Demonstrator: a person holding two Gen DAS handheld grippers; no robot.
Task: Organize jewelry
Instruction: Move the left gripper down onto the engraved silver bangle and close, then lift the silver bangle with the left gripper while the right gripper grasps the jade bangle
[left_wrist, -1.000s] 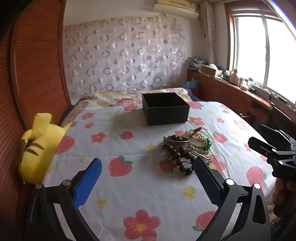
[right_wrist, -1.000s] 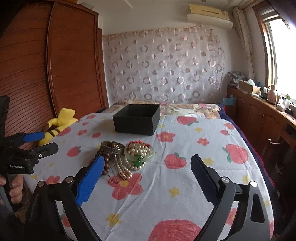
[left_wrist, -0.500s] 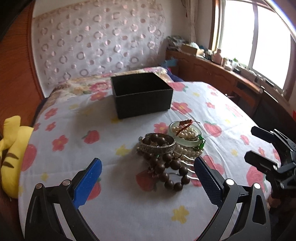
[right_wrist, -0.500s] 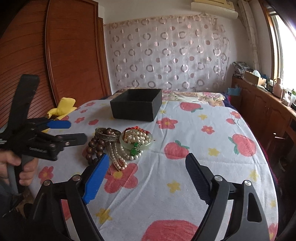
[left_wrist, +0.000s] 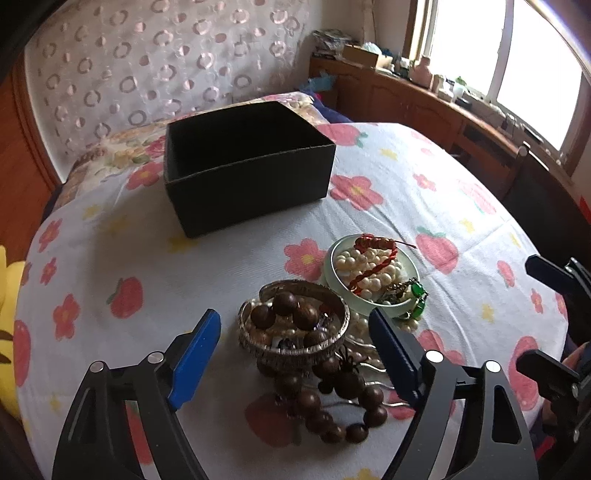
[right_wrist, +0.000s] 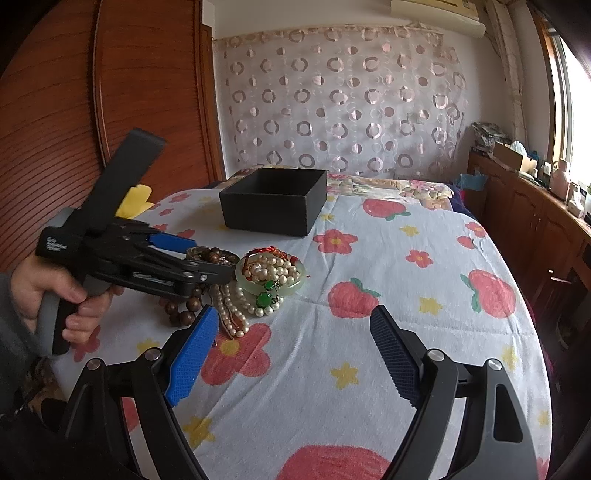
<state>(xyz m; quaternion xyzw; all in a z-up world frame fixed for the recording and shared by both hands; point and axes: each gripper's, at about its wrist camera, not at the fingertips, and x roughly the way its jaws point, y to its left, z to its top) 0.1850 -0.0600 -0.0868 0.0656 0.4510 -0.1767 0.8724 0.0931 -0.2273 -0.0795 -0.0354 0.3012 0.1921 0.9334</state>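
Note:
A jewelry pile lies on the flowered bedspread (left_wrist: 110, 258) in front of an open black box (left_wrist: 251, 166) (right_wrist: 273, 201). In the pile are a silver bangle (left_wrist: 295, 347) filled with brown wooden beads (left_wrist: 332, 406), a pale green jade bangle (left_wrist: 369, 306) (right_wrist: 291, 288) holding pearls and a red cord, and a pearl strand (right_wrist: 229, 306). My left gripper (left_wrist: 291, 315) (right_wrist: 210, 258) straddles the silver bangle. Its jaws are closing, and a gap still shows between each pad and the bangle. My right gripper (right_wrist: 295, 313) (left_wrist: 545, 321) hovers open over bare bedspread to the right of the pile.
A yellow plush toy (left_wrist: 7, 332) (right_wrist: 136, 197) lies at the bed's left edge, by the wooden wardrobe (right_wrist: 110, 110). A low wooden cabinet (right_wrist: 535, 221) with clutter runs under the window on the right. A hand (right_wrist: 55, 295) holds the left gripper's handle.
My left gripper has come forward and down over the pile, and its jaws have narrowed around the silver bangle. My right gripper has hardly moved.

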